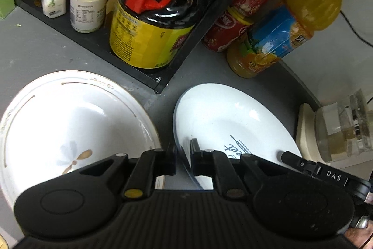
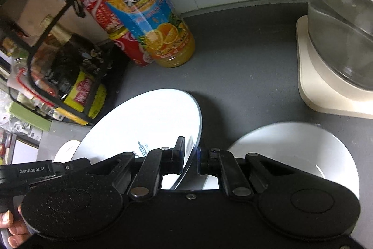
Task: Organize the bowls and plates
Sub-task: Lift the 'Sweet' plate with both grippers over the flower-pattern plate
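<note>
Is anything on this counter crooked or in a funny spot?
Yes. The white plate with blue writing is tilted, not flat on the grey counter: the left gripper and right gripper each pinch its rim on opposite sides. No spills or cracks show.

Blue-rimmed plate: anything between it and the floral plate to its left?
Nothing visible. Both grippers, left and right, clamp the blue-rimmed plate; only bare counter separates it from the floral plate.

the black body of the right gripper (image 1: 326,173) reads "das"; the black body of the left gripper (image 2: 35,170) reads "genrobot.ai".
</note>
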`<state>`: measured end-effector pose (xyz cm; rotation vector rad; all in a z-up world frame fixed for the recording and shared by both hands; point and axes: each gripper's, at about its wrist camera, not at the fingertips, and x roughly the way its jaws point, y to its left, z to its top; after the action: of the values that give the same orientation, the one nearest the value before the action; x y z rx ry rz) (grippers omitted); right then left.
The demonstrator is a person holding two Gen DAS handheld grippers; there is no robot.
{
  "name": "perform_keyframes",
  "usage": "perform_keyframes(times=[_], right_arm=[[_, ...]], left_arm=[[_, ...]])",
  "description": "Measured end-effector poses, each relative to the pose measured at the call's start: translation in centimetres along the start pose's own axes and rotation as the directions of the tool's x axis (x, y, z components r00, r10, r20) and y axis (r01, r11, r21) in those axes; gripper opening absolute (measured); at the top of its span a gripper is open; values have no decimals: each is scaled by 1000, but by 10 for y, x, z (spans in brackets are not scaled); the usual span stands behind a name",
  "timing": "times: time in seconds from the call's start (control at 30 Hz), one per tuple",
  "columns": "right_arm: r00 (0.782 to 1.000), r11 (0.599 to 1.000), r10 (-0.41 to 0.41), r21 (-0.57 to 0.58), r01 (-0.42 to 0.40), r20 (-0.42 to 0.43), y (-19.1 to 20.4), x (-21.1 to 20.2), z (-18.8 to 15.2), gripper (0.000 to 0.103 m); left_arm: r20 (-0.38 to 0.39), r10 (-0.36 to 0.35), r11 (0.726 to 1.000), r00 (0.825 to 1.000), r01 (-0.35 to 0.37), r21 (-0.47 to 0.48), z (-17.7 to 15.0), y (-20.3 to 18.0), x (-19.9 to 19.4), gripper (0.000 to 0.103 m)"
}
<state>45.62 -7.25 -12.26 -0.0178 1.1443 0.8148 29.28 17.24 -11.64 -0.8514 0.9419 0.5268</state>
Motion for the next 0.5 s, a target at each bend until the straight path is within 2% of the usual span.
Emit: perform_keyframes(times=[0.17,0.5], right_arm=[[1000,999,24,-35,-24,8,11,-15,-10,11],[999,993,47,-107,-48,-12,32,-29,-22,12]], left_arm=[[23,-24,1000,999,24,-11,-6,3,-25,9],[58,-14,999,998,17,-44,-17,22,-57,9]])
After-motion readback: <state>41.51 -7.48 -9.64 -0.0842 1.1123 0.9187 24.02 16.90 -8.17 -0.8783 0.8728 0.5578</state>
